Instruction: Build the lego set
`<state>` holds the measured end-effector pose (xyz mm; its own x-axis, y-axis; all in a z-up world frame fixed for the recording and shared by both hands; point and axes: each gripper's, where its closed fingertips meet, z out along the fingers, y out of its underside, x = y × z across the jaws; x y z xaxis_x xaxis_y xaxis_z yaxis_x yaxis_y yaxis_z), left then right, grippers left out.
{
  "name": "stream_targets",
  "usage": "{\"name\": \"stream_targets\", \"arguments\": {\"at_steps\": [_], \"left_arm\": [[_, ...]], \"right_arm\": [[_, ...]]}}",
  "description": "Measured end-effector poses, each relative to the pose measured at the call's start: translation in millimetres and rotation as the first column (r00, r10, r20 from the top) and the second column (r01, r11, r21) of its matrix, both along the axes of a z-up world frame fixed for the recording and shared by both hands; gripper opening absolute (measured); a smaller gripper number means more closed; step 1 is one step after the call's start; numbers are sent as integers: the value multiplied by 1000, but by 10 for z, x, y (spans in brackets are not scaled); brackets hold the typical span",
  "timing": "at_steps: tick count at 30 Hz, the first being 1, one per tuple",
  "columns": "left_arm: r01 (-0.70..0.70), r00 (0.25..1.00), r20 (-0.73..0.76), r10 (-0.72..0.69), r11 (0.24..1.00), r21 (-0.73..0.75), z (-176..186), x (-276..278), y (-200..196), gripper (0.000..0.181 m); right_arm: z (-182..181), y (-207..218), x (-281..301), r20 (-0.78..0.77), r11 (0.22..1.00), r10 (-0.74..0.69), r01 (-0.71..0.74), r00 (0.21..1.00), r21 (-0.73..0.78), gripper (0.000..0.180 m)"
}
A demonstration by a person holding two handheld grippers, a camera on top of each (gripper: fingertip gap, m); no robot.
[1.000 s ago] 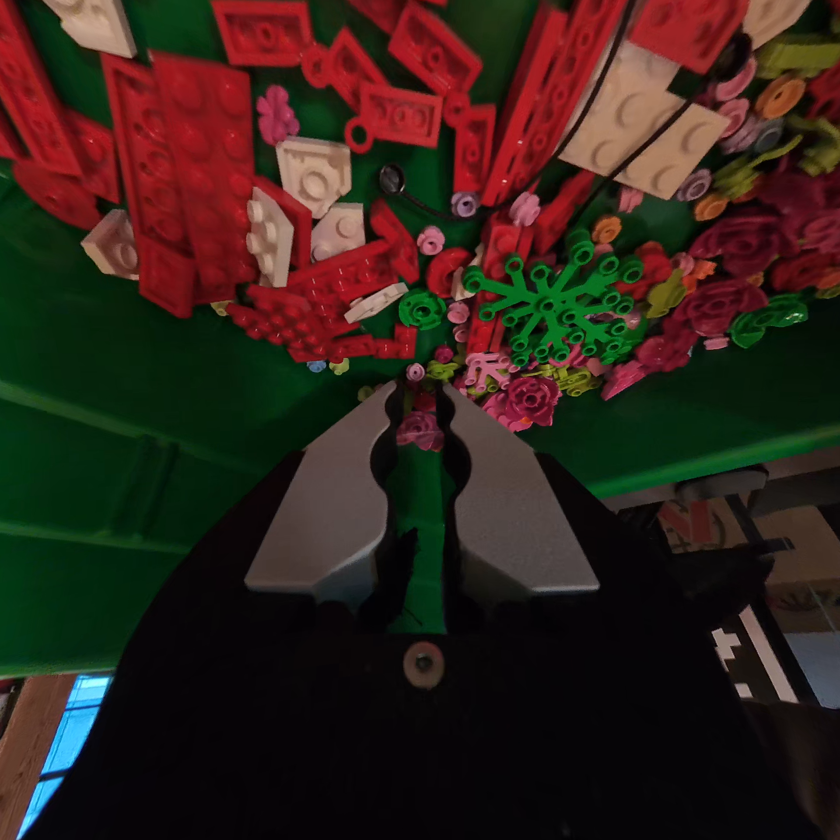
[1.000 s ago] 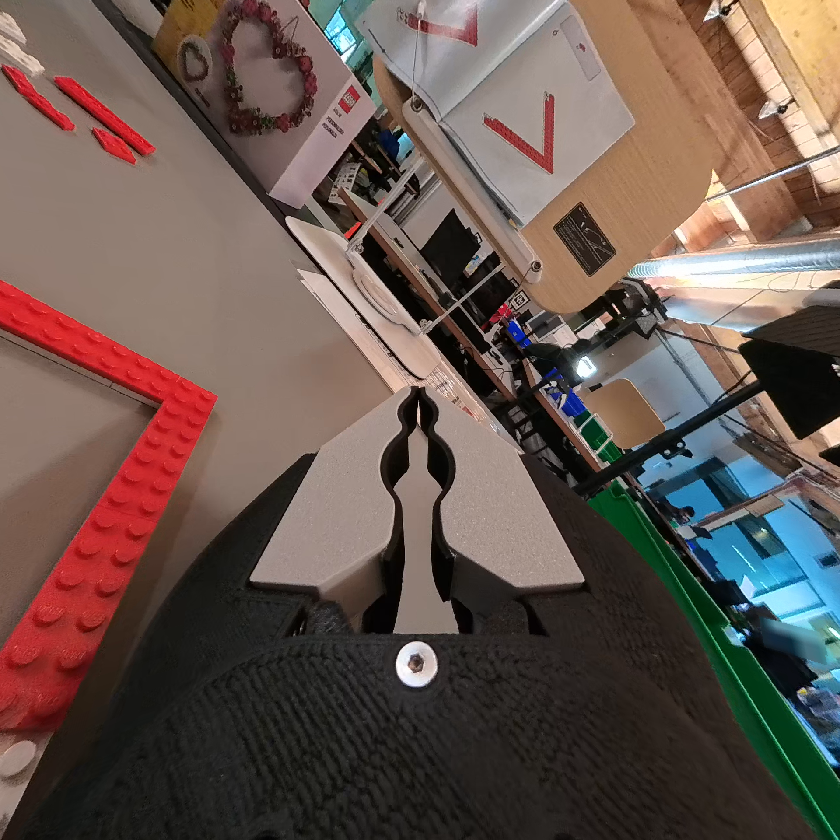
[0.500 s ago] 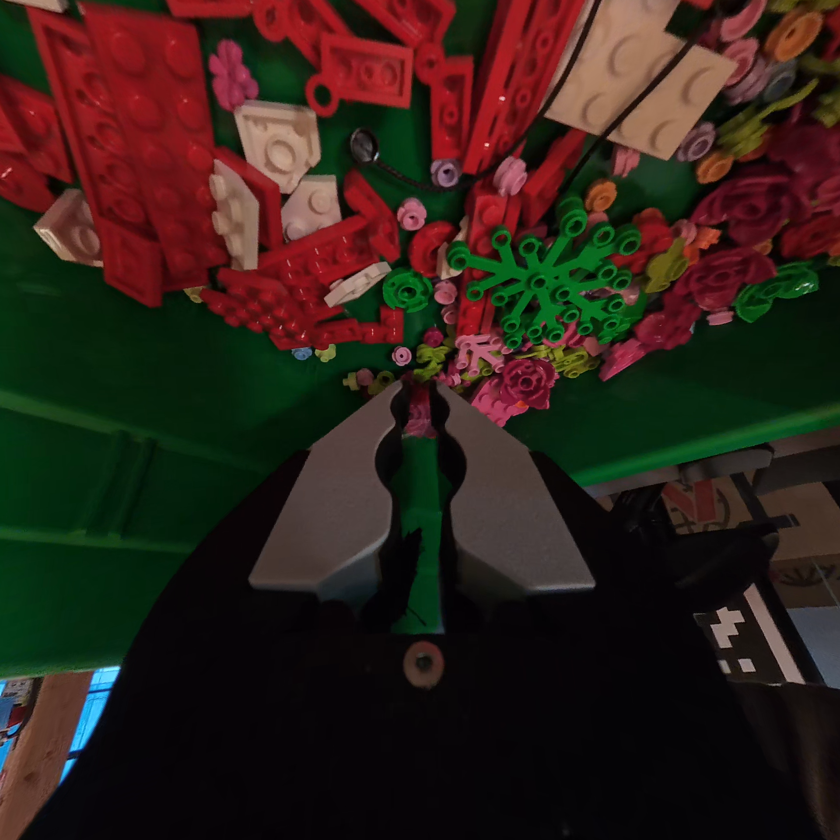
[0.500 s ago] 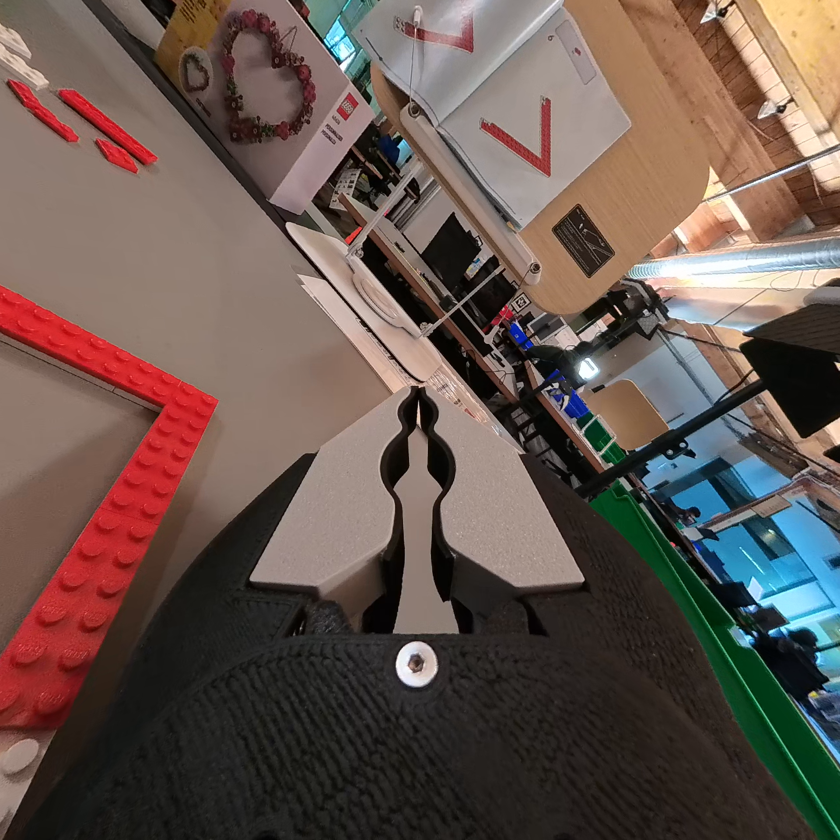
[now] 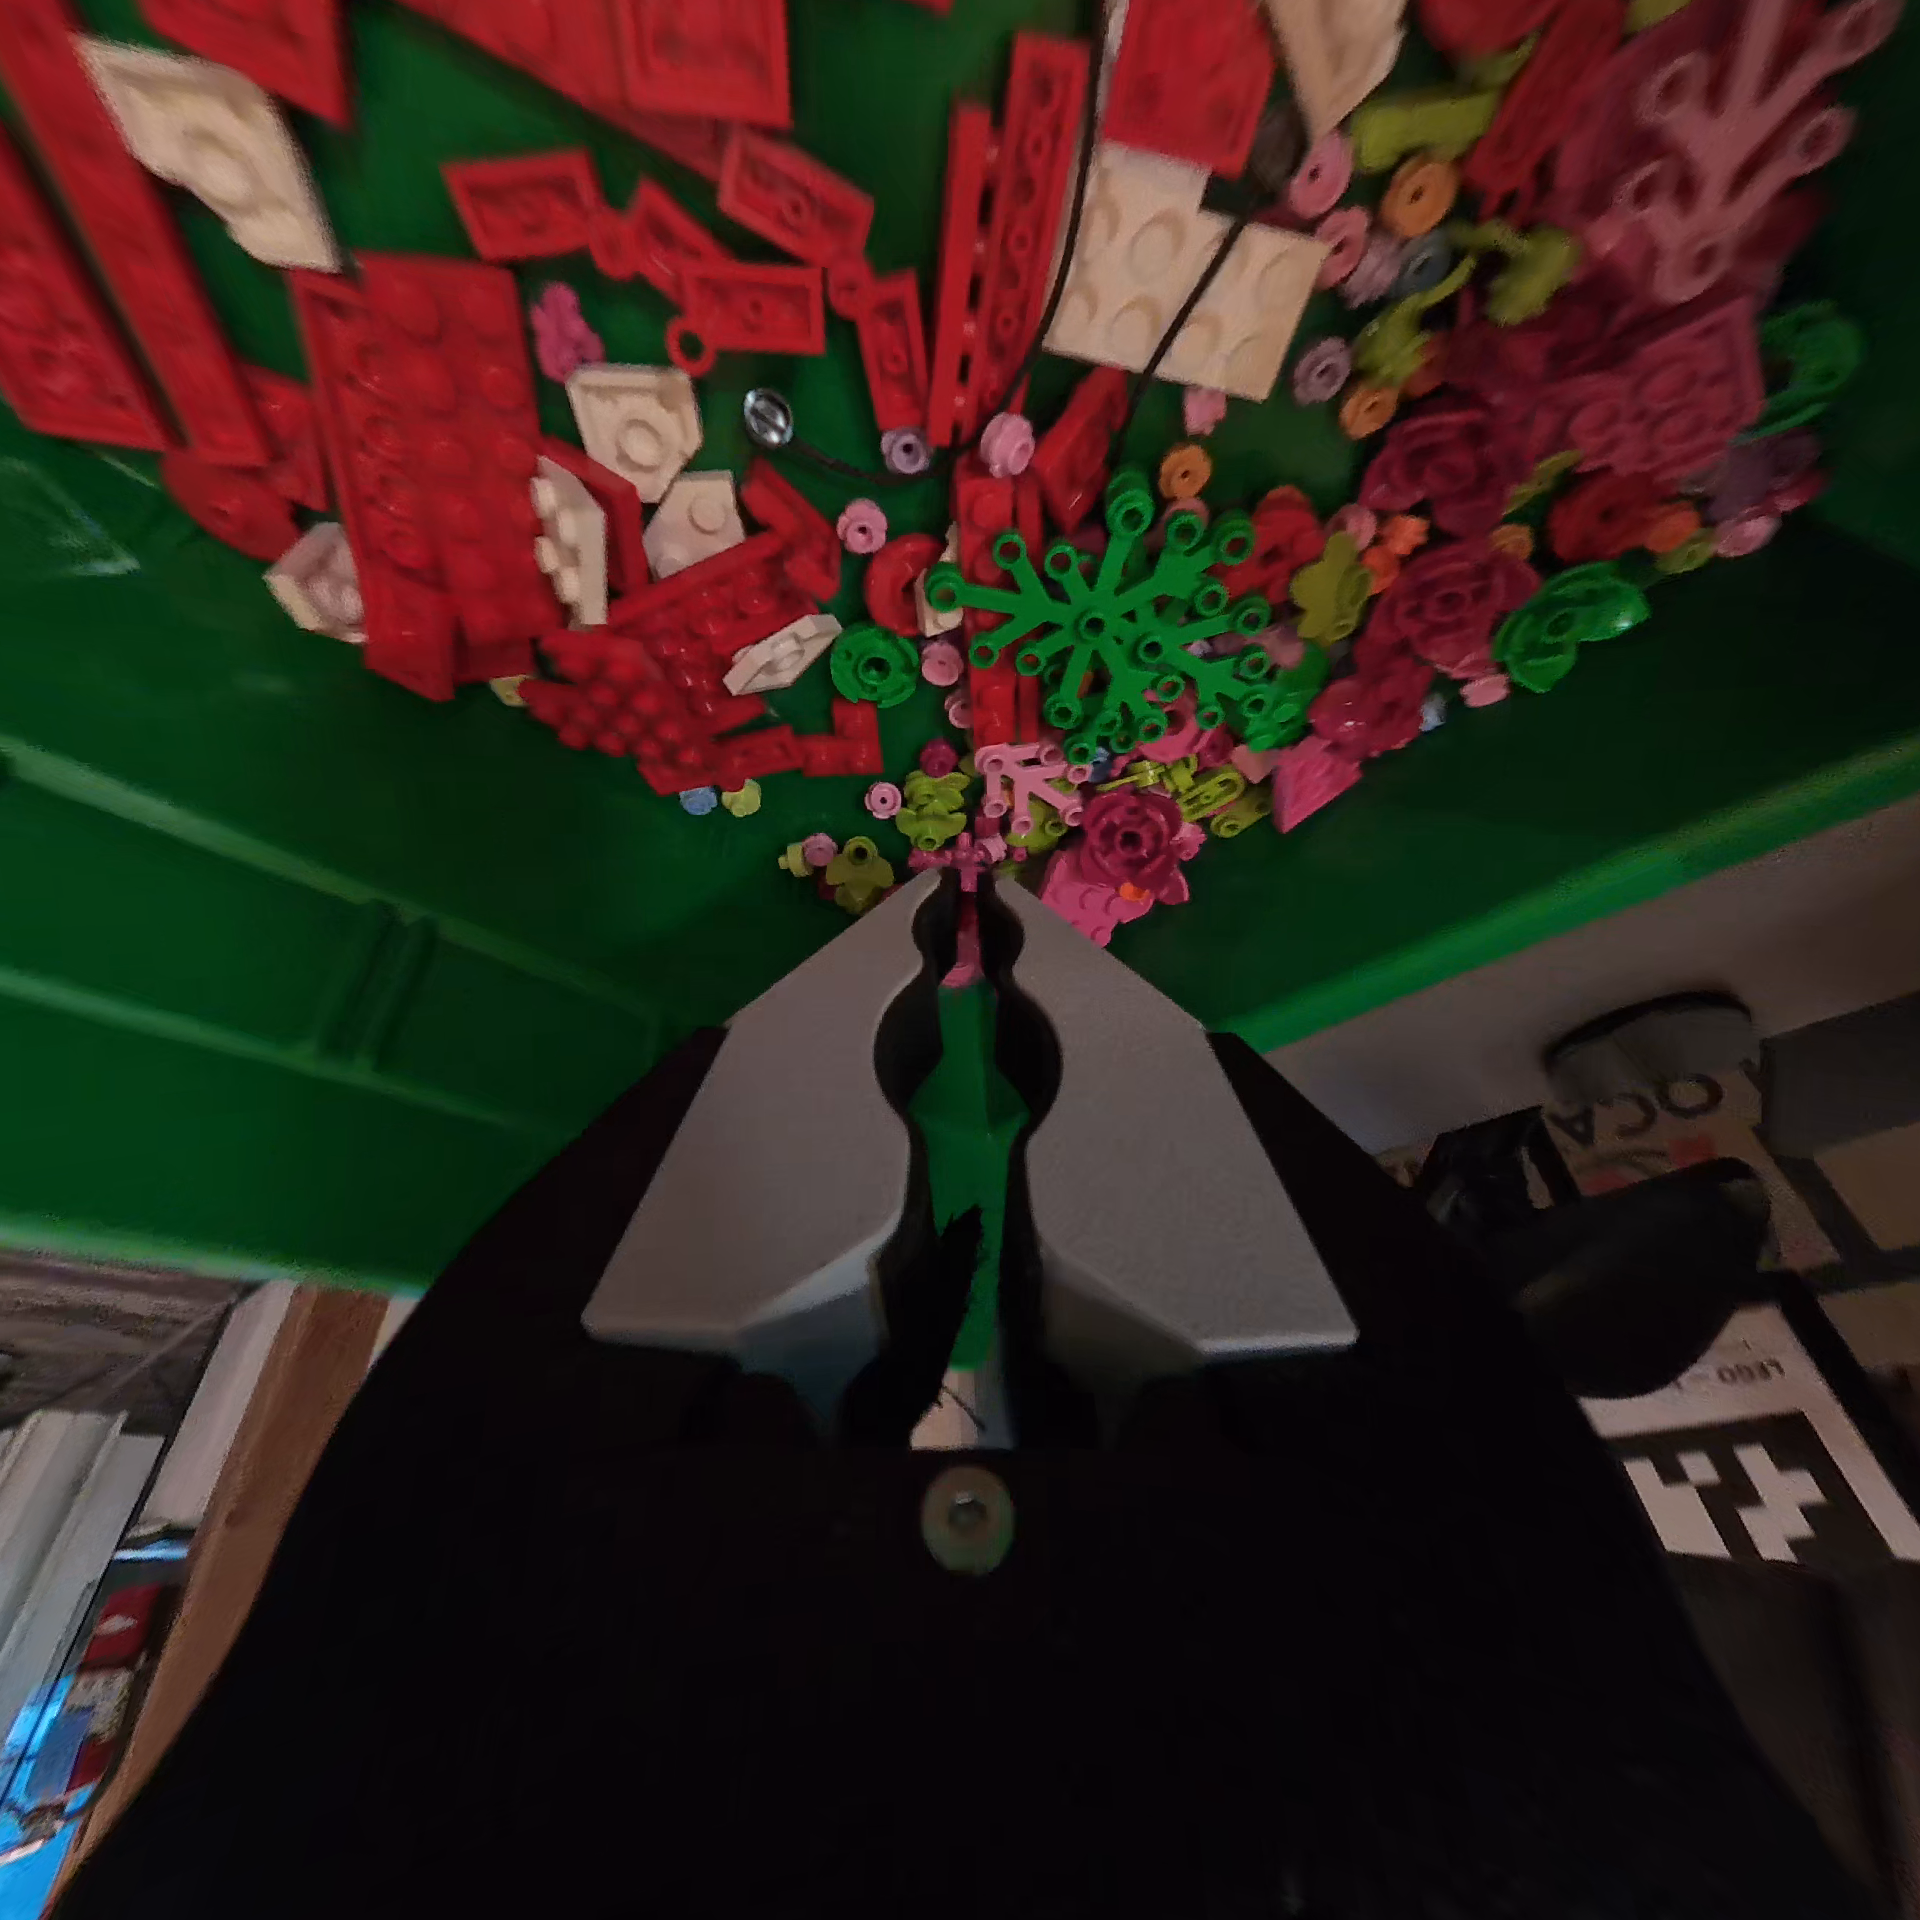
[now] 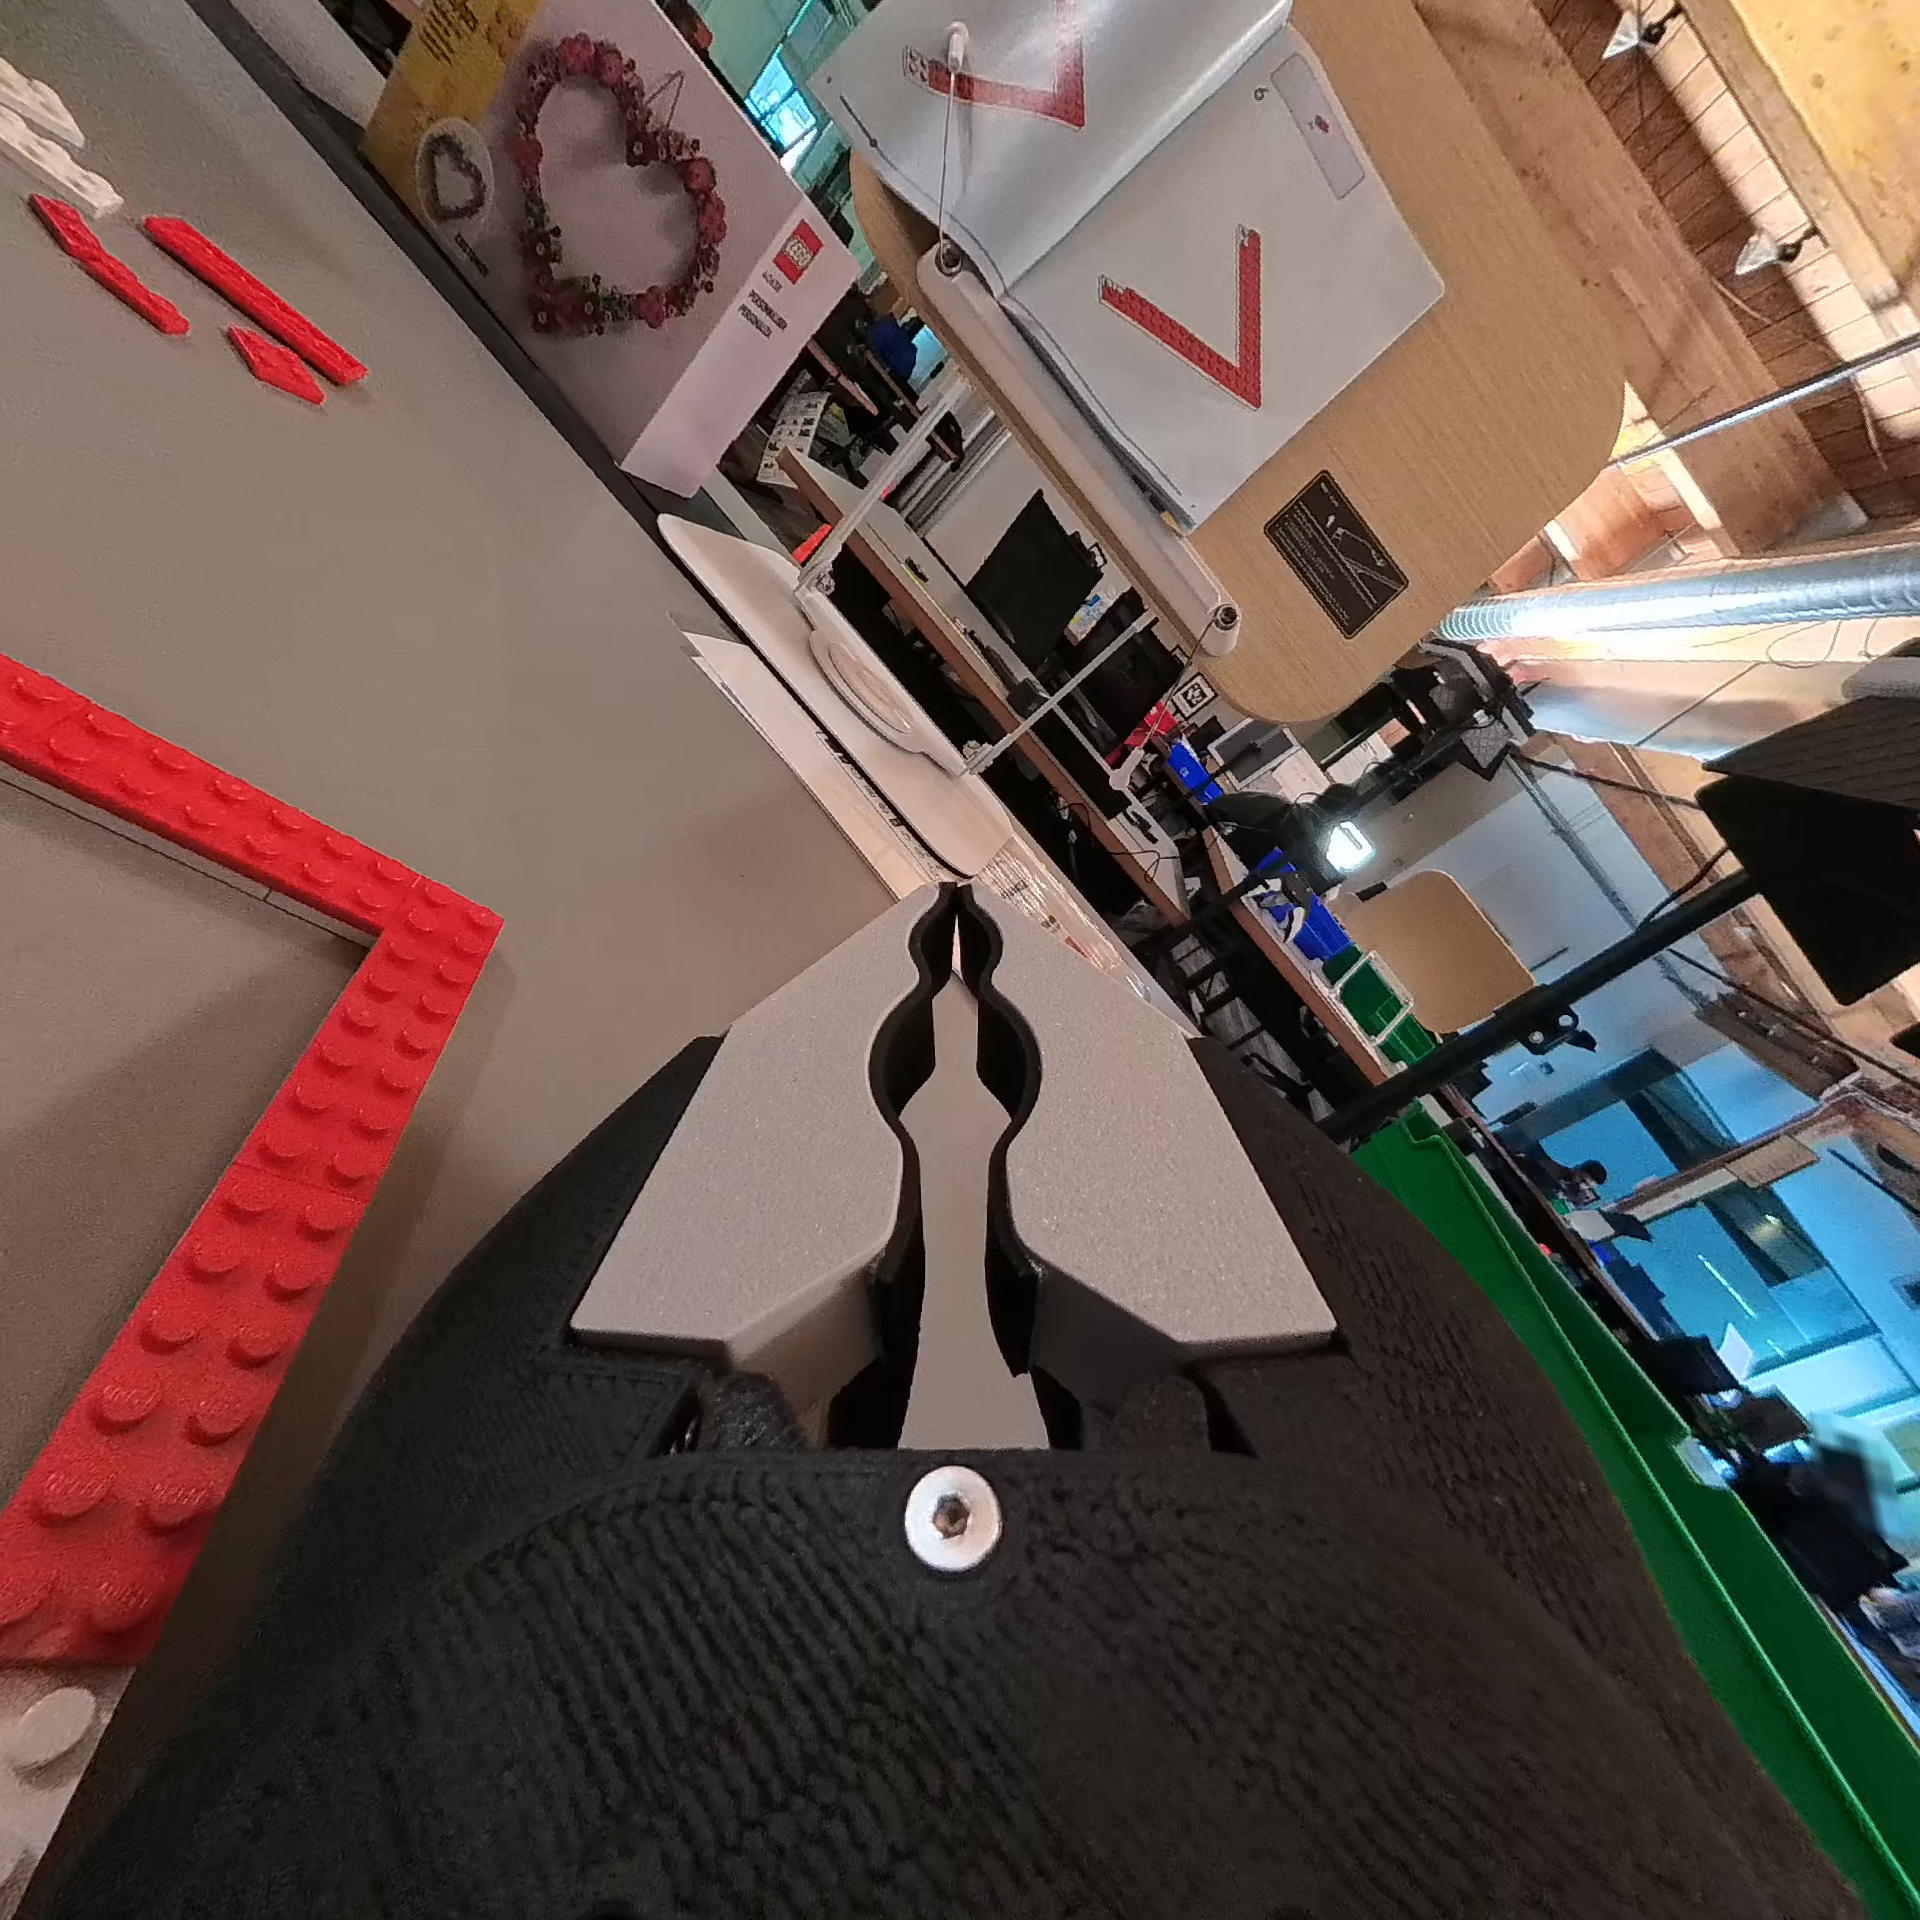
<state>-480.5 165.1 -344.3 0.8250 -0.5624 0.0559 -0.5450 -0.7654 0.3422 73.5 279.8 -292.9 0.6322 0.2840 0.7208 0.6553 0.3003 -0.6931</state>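
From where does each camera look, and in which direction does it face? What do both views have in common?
Left wrist view: sits on the left gripper, facing down into the green bin of loose bricks; its grey fingers clamp a small pink flower piece.
Right wrist view: sits on the right gripper, low over the grey table, facing the instruction booklet; its jaws are shut and empty, red frame at left.
Shared: the green bin's rim.

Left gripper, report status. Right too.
Left gripper shut on small pink flower piece, above green bin of loose pieces. Right gripper shut, empty, beside red frame on table. Nothing in the way.
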Motion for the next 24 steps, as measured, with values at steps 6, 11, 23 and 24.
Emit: {"name": "stream_targets", "arguments": {"at_steps": [6,11,23,24], "left_arm": [[29,994,89,-58,954,298,607,355,314,1],[73,962,143,-234,721,689,1337,1111,606,1],[225,722,-94,-685,105,969,655,3460,291,1],[266,707,-146,-692,69,961,538,3507,246,1]], "right_arm": [[2,-25,-61,-25,998,53,-54,998,-14,0],[1,-103,-236,-24,986,168,-168,986,-12,0],[158,-315,-413,-85,938,345,-341,935,58,0],[178,-323,-398,-104,937,348,-343,932,63,0]]}}
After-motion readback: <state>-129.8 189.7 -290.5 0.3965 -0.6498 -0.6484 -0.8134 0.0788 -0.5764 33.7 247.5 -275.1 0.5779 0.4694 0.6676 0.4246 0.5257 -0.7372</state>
